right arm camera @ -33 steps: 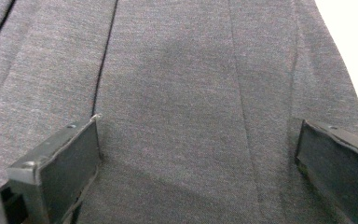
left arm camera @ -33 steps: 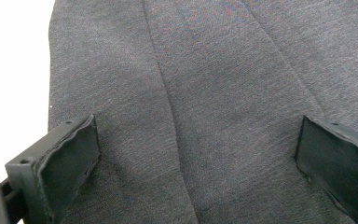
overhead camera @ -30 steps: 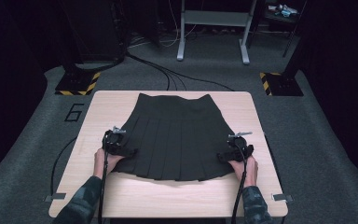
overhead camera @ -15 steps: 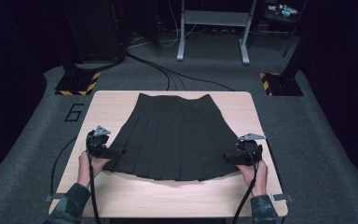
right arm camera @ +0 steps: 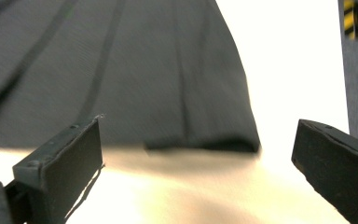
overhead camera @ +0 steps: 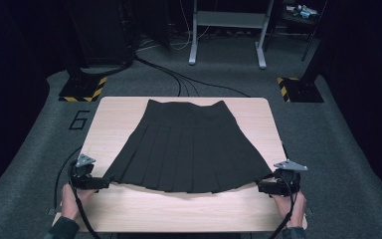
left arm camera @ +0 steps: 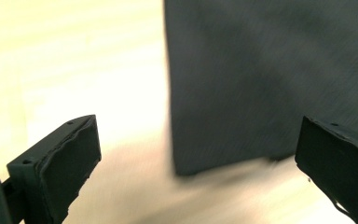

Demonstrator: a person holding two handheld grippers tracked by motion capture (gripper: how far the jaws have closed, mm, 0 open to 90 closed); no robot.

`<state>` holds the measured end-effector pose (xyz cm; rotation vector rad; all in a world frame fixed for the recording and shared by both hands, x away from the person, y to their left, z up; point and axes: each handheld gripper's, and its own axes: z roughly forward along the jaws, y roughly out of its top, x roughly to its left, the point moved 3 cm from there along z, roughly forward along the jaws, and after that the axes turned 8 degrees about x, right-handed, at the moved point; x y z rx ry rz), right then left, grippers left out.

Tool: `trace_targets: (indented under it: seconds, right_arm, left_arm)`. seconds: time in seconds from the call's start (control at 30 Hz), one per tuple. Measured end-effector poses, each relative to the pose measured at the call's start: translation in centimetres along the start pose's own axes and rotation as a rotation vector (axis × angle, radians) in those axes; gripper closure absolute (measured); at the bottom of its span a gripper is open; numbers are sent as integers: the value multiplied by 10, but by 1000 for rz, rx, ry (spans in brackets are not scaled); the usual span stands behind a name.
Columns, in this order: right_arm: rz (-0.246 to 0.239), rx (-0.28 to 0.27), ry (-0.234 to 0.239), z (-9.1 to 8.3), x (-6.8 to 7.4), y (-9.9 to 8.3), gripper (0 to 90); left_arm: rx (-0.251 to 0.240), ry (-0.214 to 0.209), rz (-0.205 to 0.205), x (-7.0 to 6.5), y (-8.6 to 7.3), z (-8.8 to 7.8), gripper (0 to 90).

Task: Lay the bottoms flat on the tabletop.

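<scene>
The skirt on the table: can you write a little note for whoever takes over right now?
Left tool: open, holding nothing, by the skirt's near left hem corner.
Right tool: open, holding nothing, by the near right hem corner.
Black pleated skirt: lies spread flat on the wooden table, waistband at the far side, hem towards the person.
Done: skirt looks laid out and fairly smooth.
Left: probably folding it; neither hem corner is gripped yet.

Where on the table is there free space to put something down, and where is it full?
Bare wood on the table lies left and right of the skirt's narrow waist, and in a strip along the near edge below the hem. The middle is covered by the skirt. The left gripper and right gripper crowd the hem corners.
</scene>
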<state>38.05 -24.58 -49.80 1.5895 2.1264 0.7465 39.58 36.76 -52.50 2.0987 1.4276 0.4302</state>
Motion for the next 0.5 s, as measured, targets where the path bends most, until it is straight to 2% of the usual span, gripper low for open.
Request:
trace_targets:
  seconds: [0.07, 0.17, 0.2, 0.27, 0.33, 0.37, 0.5]
  right_arm:
    - [25, 12, -14, 4, -10, -13, 9]
    - [56, 31, -26, 12, -20, -28, 8]
    - [58, 48, -29, 15, -23, -33, 7]
    - [62, 43, -37, 20, -30, -41, 6]
    - [64, 44, -31, 26, -33, -47, 0]
    - [56, 32, -52, 27, -34, -48, 0]
    - [42, 6, -44, 27, -34, -51, 0]
  left_arm:
    - [23, 6, -9, 4, -11, 3, 0]
    - [27, 14, -24, 9, -26, 10, 0]
    - [12, 51, -3, 9, -30, 11, 0]
    - [12, 45, 11, 9, -32, 9, 0]
    - [-14, 43, 10, 9, -32, 11, 0]
    - [-4, 39, 20, 10, -32, 10, 0]
    - [-4, 32, 32, 10, -31, 11, 0]
